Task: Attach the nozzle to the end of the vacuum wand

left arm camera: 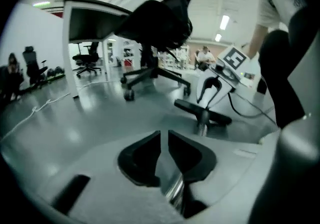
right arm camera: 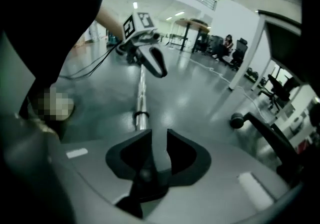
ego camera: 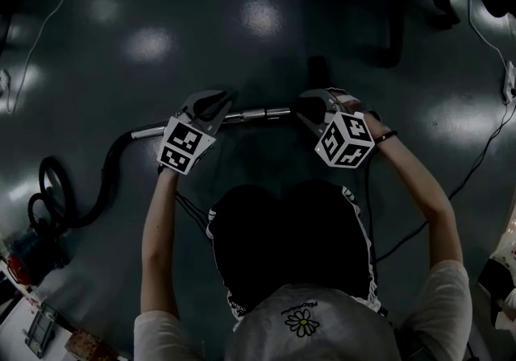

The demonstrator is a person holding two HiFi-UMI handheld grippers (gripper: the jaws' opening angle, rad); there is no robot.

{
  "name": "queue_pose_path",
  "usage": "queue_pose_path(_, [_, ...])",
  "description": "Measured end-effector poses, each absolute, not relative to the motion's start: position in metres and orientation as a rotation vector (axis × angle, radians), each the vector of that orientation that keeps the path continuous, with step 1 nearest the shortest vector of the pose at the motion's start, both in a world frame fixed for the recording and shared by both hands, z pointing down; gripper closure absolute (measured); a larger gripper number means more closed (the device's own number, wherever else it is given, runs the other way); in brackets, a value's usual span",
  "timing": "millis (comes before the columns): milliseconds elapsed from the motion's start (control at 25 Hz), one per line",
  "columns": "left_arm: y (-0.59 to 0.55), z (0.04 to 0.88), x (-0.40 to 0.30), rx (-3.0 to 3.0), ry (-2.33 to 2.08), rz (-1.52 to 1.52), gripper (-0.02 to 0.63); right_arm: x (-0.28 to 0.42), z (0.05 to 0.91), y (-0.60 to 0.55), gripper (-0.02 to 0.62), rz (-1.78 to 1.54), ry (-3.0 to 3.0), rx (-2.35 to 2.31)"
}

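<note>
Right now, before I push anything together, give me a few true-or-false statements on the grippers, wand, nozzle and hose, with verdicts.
1. The left gripper is shut on the chrome wand. True.
2. The wand stands upright. False: it lies about level, spanning from one gripper to the other.
3. The right gripper is shut on the black nozzle at the wand's end. True.
4. The hose runs off to the person's right. False: it curves away from the wand on the person's left.
</note>
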State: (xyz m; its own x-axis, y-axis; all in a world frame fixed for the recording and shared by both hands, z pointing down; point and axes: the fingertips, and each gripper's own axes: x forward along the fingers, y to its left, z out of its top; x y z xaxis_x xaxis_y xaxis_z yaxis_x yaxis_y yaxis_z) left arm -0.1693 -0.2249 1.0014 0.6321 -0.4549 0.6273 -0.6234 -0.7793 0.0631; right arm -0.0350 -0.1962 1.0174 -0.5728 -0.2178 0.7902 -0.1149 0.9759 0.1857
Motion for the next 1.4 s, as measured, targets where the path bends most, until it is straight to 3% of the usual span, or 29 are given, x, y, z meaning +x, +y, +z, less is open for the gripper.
queue_pose_path(160, [-0.286,0.902,-0.166,2.453,-1.245,0.163,0.603,-0.057,0.921,-0.246,0.588,0.226,-2.455,0.585])
queue_pose_path(360, [-0.308,0.686,-0.168,2.386,-1.662,-0.237,0.603,-0.059,0.715,-0.298,0.588,0.595,-2.677,1.134])
queue_pose_path(640, [-0.255,0.331,-0.171,2.346,-1.832,-0.407,0.603,-0.034,0.375,-0.267,0.588,0.749,-2.746,1.379])
queue_pose_path(840, [-0.192,0.146,-0.154,2.321,-1.855,-0.416,0.603,0.005,0.194,-0.209,0.588,0.767,-2.623,1.535])
queue_pose_path(960, [-0.167,0.102,-0.144,2.356,-1.833,-0.457,0.603,0.020,0.149,-0.185,0.589,0.745,-2.633,1.594])
queue_pose_path(1400, [-0.123,0.080,-0.107,2.487,-1.791,-0.405,0.603,0.004,0.109,-0.135,0.588,0.496,-2.728,1.509])
